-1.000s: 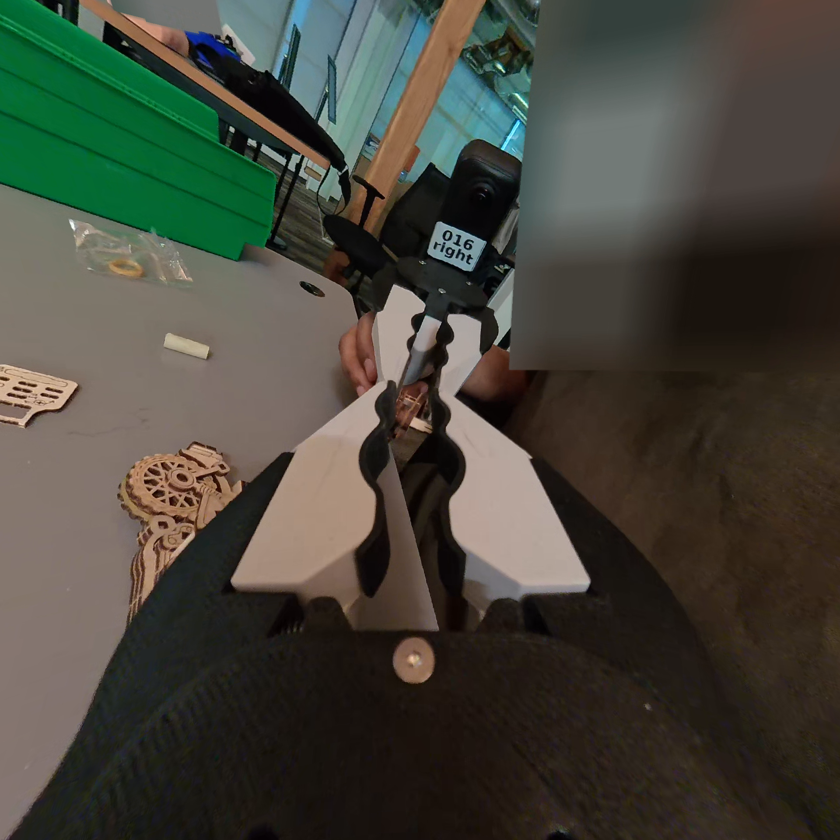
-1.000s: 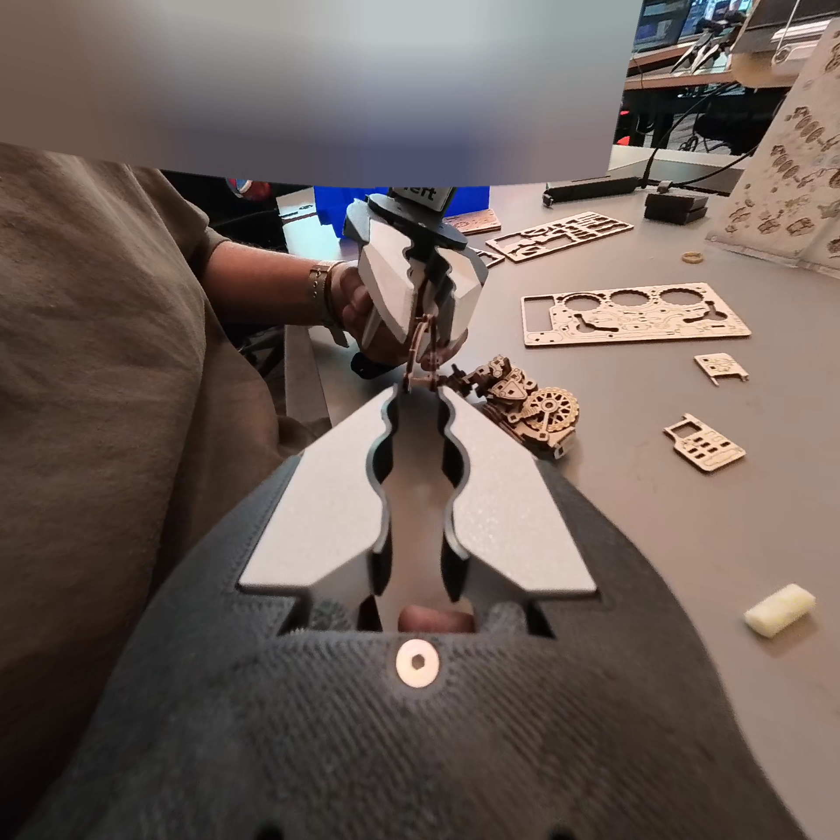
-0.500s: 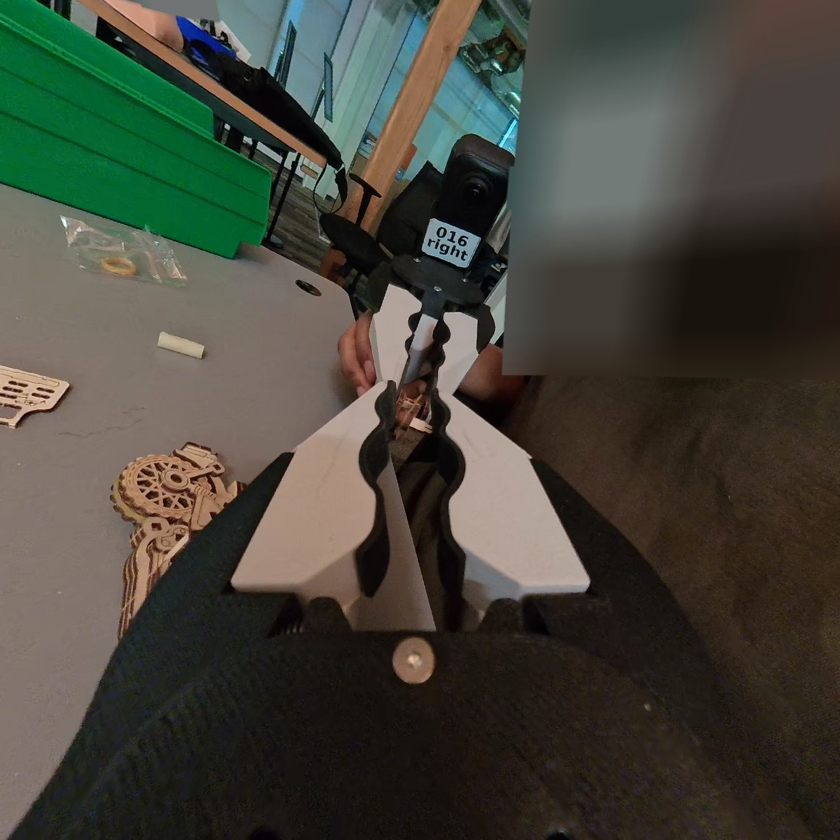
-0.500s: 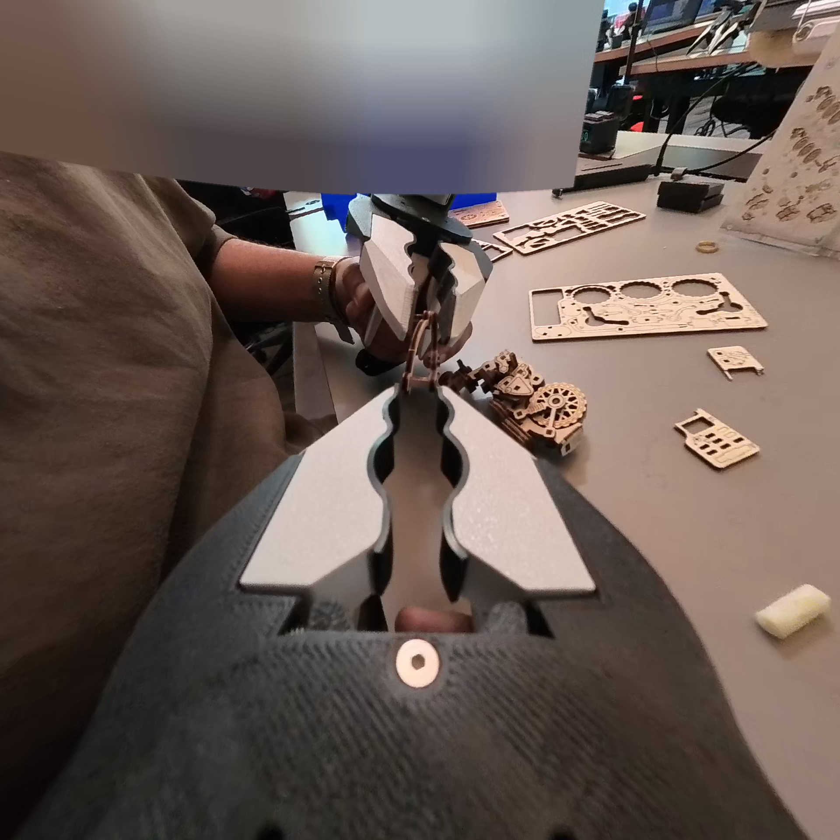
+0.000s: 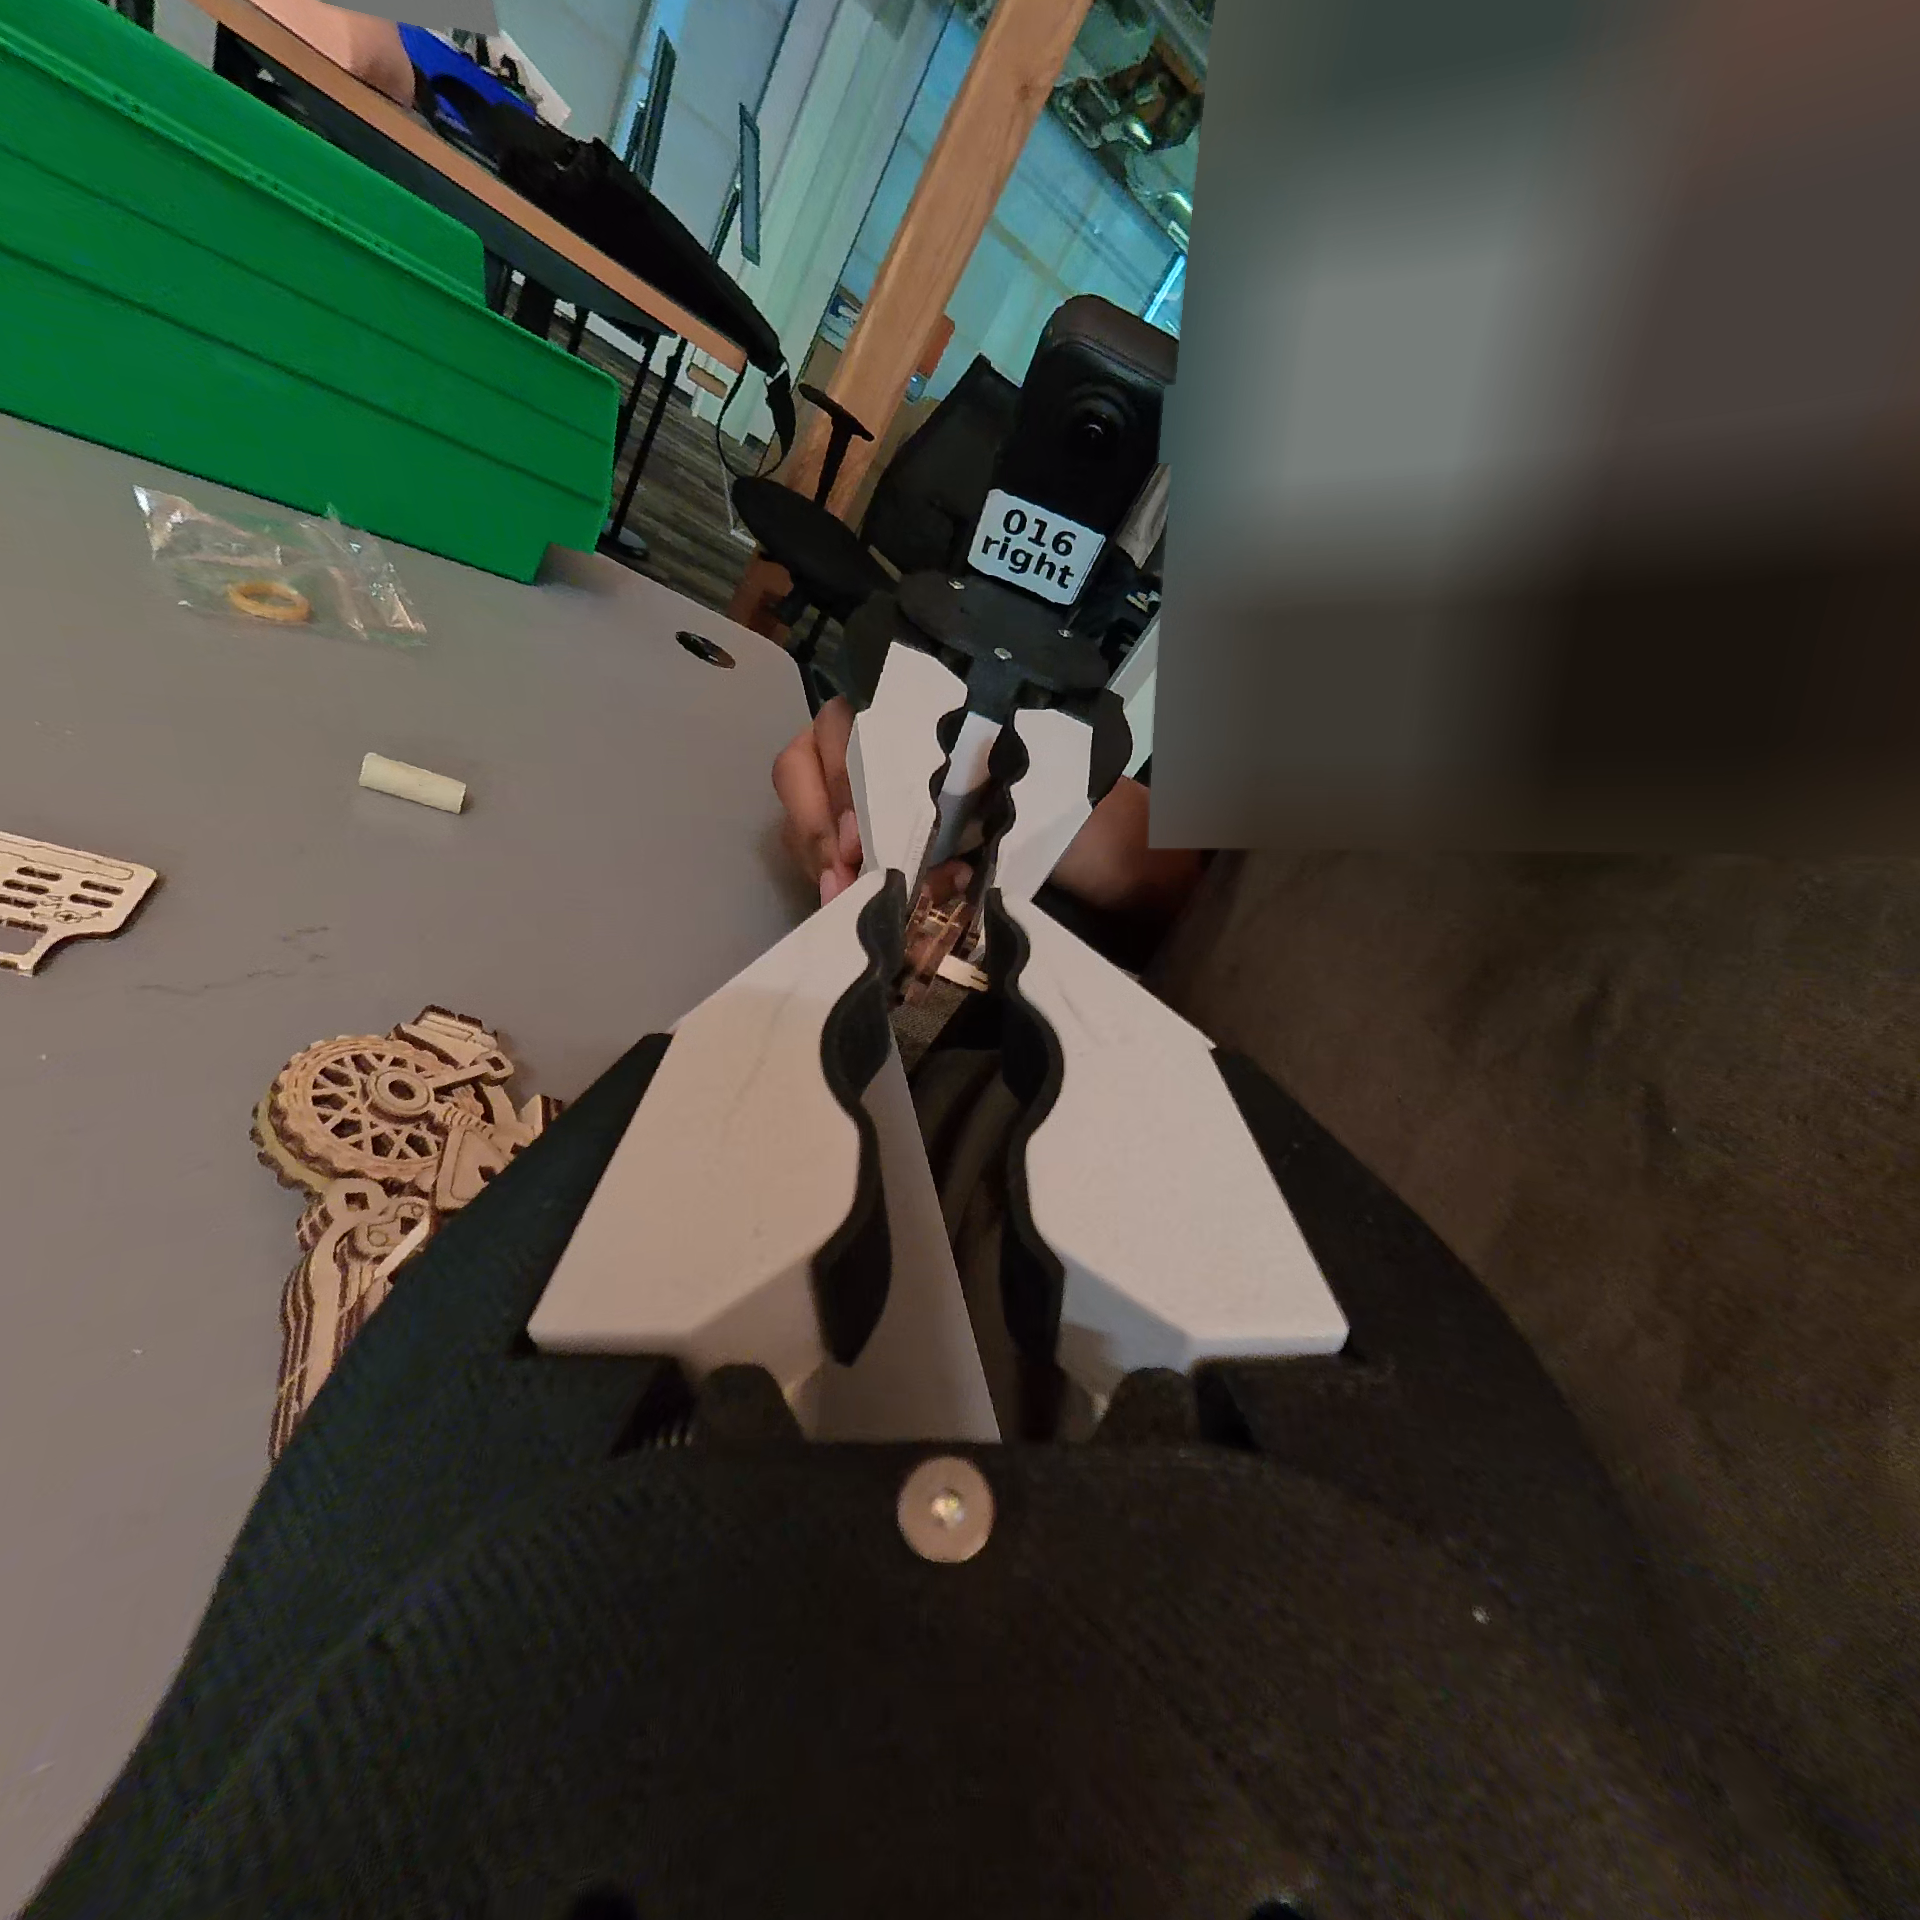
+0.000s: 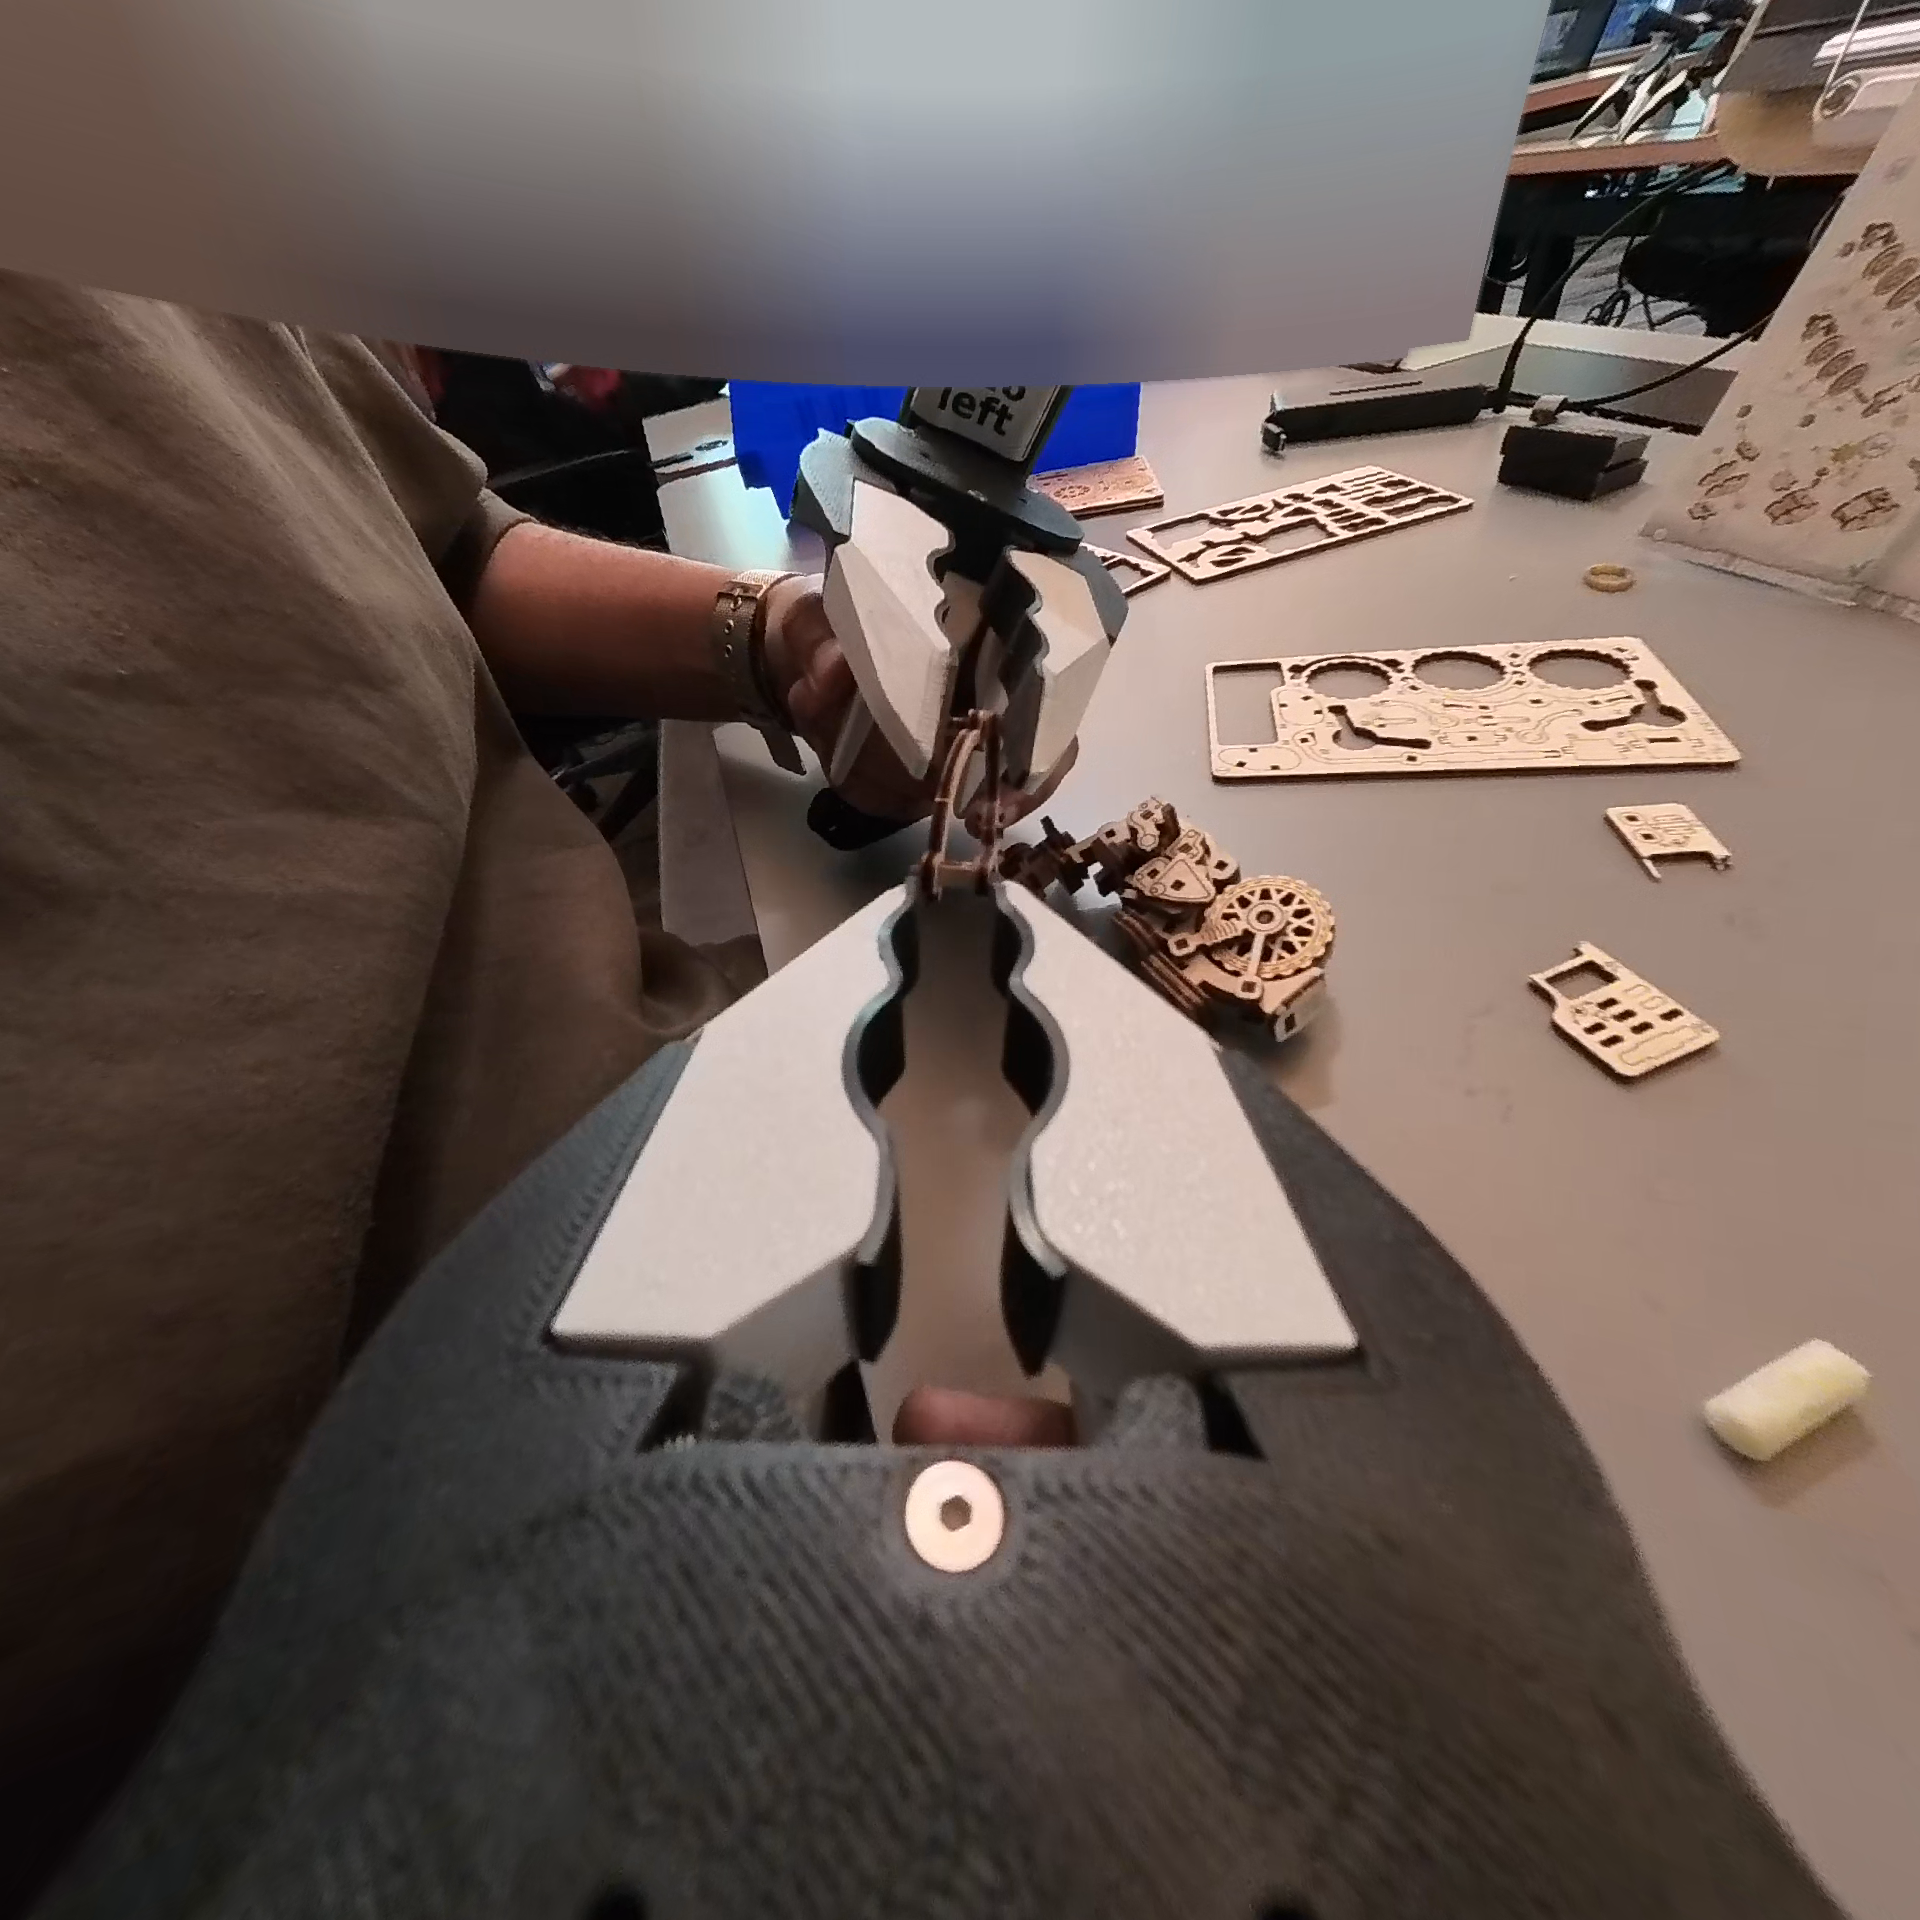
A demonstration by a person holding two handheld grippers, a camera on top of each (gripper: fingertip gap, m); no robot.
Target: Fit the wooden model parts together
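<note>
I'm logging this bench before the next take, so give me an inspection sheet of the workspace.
Surface: grey table, bare between items.
Job's things: small brown wooden part held between both grippers; assembled wooden gear model on table.
Clutter: punched-out plywood sheet, white foam block, clear plastic bag.
Grippers: left gripper and right gripper shut on the part.
Cables: black cable at far edge.
Surroundings: green crate.

A small white sticker with bold black print (image 5: pixel 1023 558) sits on the black mount of the right gripper (image 5: pixel 961 873). A similar white label (image 6: pixel 977 410) on the left gripper (image 6: pixel 982 764) is seemingly half hidden by blur.
</note>
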